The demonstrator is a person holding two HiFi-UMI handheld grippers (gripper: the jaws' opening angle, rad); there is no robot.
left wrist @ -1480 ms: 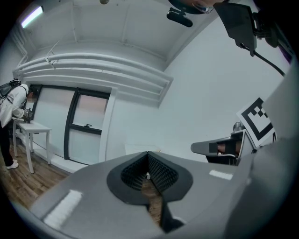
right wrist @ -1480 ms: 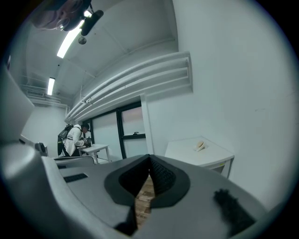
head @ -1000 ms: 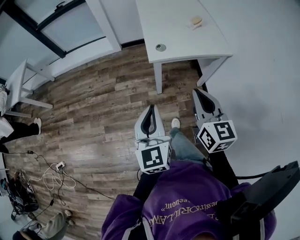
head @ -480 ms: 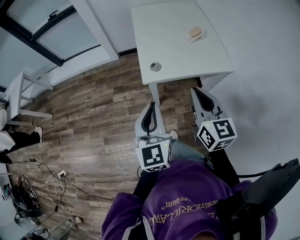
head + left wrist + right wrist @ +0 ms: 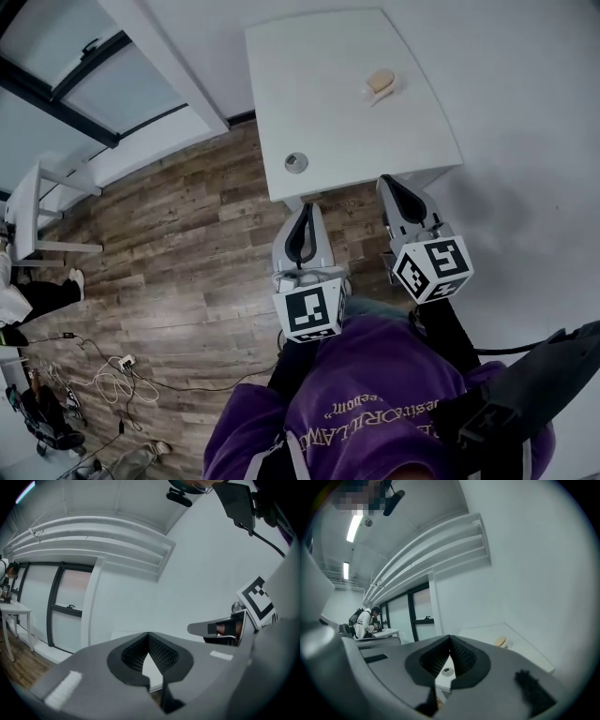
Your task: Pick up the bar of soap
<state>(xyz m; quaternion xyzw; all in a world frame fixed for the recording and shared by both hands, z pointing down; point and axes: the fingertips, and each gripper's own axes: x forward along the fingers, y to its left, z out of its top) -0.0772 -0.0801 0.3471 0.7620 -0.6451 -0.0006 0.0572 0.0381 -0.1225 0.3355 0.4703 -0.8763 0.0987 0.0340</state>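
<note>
A tan oval bar of soap (image 5: 380,81) lies on a small white dish at the far right of a white table (image 5: 319,103). In the right gripper view the bar of soap (image 5: 501,641) shows beyond the jaws, to the right. My left gripper (image 5: 301,208) is shut and empty, level, just short of the table's near edge. My right gripper (image 5: 389,181) is also shut with nothing in it, its tip at the table's near right corner. The left gripper (image 5: 148,634) view shows its pads meeting at the tip, with the right gripper (image 5: 220,628) beside it.
A round grey cable grommet (image 5: 296,162) sits in the table top near its front left corner. A white wall runs along the right. Wooden floor, another white table (image 5: 28,202) and loose cables (image 5: 112,370) lie to the left. A person (image 5: 363,623) stands far off by the windows.
Both grippers have moved forward toward the table, whose near edge now lies at their tips. The soap sits lower and closer in the head view. Both stay shut.
</note>
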